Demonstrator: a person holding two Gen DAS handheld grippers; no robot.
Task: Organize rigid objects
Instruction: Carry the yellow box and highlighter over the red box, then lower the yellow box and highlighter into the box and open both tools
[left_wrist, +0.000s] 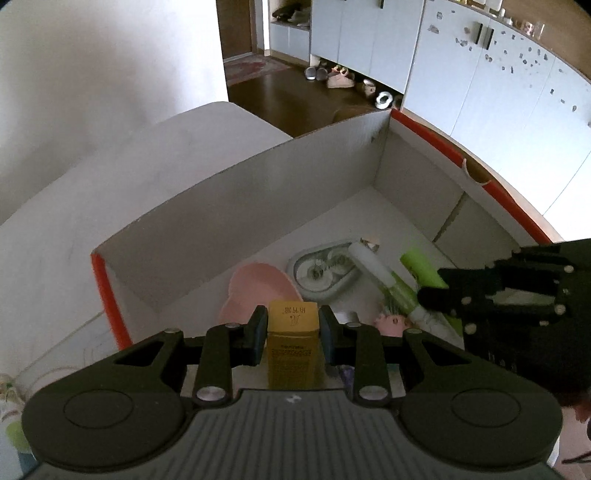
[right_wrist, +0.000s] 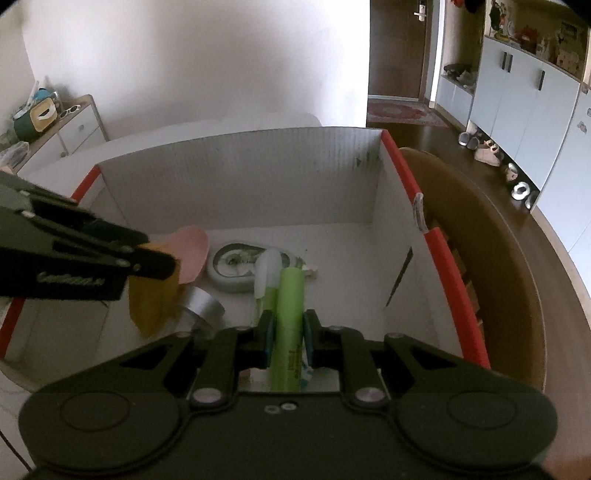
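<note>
- Left tongs (left_wrist: 293, 334) clamp a yellow carton (left_wrist: 293, 339) above the box (left_wrist: 229, 192).
- Right tongs (right_wrist: 288, 338) clamp a green tube (right_wrist: 290, 317) inside the box.
- Already in the box: pink dish (left_wrist: 258, 288), grey case (left_wrist: 321, 271), toothbrush (left_wrist: 373, 264); both held items remain unplaced.

**Print present, none of it legible**

The small yellow cardboard box (left_wrist: 293, 339) clamped between the left gripper (left_wrist: 293, 332) fingers carries dark characters on its top flap and fine lines on its front; the slim lime-green plastic tube (right_wrist: 290, 325) in the right gripper (right_wrist: 288, 334) bears faint lettering. None can be read.
</note>
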